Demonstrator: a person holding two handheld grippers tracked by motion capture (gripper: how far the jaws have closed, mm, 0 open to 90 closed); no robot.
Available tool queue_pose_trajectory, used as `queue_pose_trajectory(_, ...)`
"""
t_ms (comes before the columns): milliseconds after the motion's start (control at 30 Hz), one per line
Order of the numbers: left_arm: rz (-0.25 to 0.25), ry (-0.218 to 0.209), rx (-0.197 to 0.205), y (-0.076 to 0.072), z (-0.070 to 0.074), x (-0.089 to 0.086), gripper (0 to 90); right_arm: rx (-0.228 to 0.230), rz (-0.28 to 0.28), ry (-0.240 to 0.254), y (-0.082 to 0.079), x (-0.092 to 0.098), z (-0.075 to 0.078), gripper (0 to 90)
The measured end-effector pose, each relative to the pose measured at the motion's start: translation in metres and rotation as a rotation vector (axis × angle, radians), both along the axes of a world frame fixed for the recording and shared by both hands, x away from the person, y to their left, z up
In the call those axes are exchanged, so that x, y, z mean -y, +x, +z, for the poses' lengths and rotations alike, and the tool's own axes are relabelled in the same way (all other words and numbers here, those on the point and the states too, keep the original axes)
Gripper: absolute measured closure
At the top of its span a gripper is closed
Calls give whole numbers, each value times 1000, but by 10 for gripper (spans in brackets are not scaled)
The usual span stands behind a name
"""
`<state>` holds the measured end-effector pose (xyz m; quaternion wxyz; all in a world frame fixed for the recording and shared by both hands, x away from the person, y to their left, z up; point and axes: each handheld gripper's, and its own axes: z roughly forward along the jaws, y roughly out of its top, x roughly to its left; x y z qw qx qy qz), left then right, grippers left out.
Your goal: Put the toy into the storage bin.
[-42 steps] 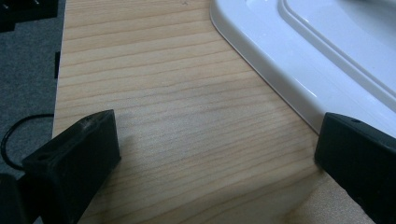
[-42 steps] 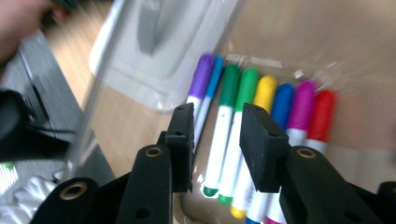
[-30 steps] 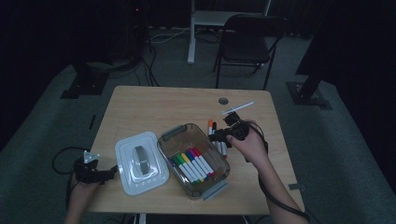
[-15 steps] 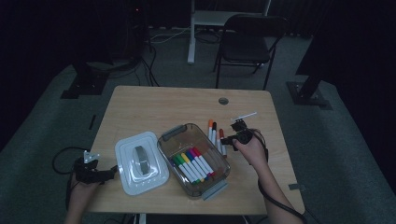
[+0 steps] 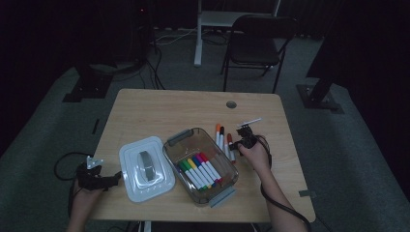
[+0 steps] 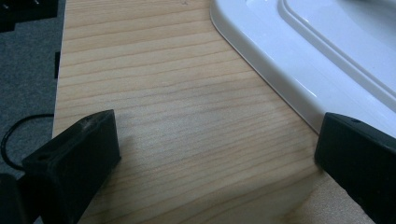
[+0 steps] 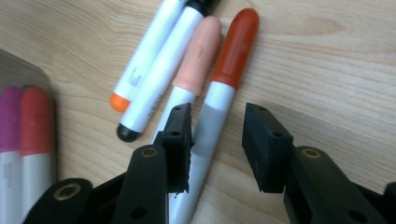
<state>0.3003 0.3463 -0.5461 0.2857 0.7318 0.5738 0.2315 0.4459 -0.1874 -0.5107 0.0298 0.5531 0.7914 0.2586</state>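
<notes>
1. The right claw (image 7: 217, 144) stands narrowly parted astride the red-capped marker (image 7: 219, 93), jaws just closing, pads not yet pressing; the marker lies on the table (image 5: 193, 111) toward its right edge, beside the clear bin (image 5: 183, 140)
2. Risk, I judge: the near jaw could snag the touching peach-capped marker (image 7: 196, 60), lifting both or rolling them apart
3. The right gripper view reveals that contact; the high view shows the left claw (image 6: 215, 154) wide, empty, beside the white lid (image 6: 327, 56)
</notes>
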Motion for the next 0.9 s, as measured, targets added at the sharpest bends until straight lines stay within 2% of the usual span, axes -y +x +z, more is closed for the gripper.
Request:
queue_pose_trajectory(67,0,0,0,0,0,0,5,-1,-11,-16,0,1,-1,648)
queue_pose_trajectory(233,0,0,0,0,0,0,5,-13,-37,-21,1,8,-3,664)
queue_pose_trajectory(300,0,0,0,0,0,0,5,-12,-51,-37,1,12,-4,675)
queue_pose_trajectory(533,0,0,0,0,0,0,5,3,-76,-50,0,15,-4,729)
queue_pose_trajectory(633,0,0,0,0,0,0,5,1,-89,-36,0,17,-5,761)
queue_pose_trajectory(733,0,0,0,0,0,0,5,-22,-103,-16,-1,19,-4,765)
queue_pose_trajectory(900,0,0,0,0,0,0,5,-12,-121,20,-4,26,6,766)
